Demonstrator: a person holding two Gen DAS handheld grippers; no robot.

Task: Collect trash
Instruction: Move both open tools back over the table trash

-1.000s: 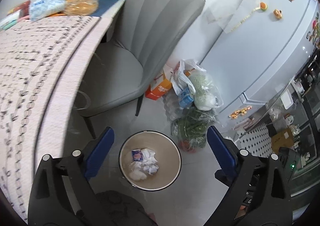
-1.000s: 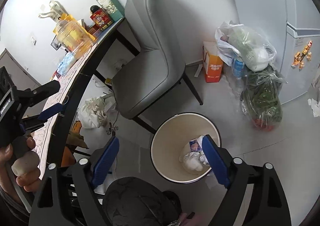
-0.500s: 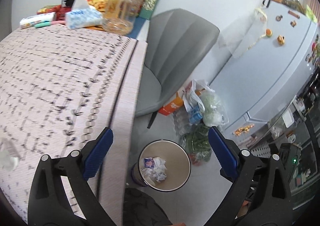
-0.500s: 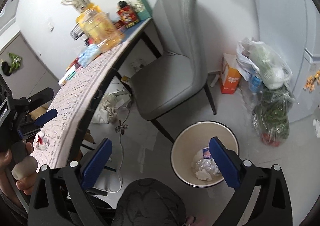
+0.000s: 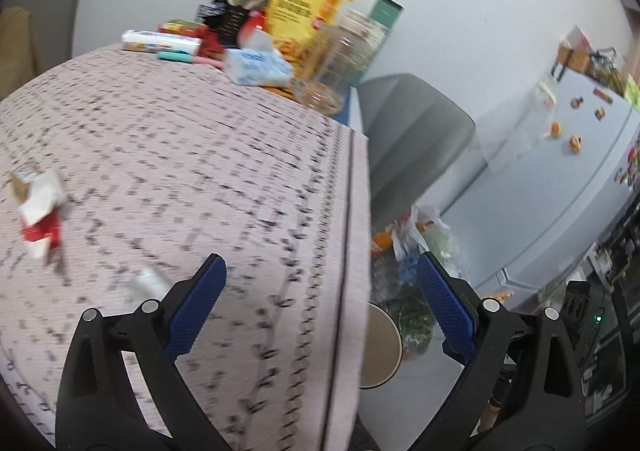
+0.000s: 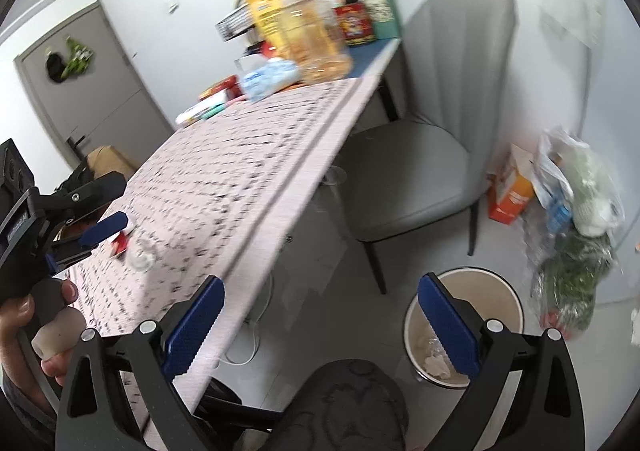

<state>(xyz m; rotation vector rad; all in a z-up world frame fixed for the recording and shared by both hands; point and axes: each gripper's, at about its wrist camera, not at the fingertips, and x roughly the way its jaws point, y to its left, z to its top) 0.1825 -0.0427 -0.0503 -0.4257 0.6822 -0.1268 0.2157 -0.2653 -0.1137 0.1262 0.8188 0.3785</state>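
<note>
Trash remains on the counter (image 5: 240, 155): a crumpled red-and-white wrapper (image 5: 38, 207) near the left edge and a small pale scrap (image 5: 148, 283) just beside the left gripper (image 5: 320, 299). Jaws of both grippers are seen spread wide, nothing between them; the right gripper (image 6: 320, 315) is held over the counter's near edge and the floor.

Step in hand, as judged: reaching for the next piece. The wrapper is light and crushable, so a low, level approach is advised, jaws closed across its bulk rather than one corner, the patterned cloth not pinched with it.

Bin (image 6: 464, 323) is set on the floor beside the counter's edge, crumpled paper already inside. Far end of the counter is crowded with a jar (image 6: 316, 39), packets and a tissue pack (image 5: 258, 65). A grey chair (image 6: 432, 139), bagged groceries (image 6: 576, 211) and a fridge (image 5: 560, 179) are noted beyond.
</note>
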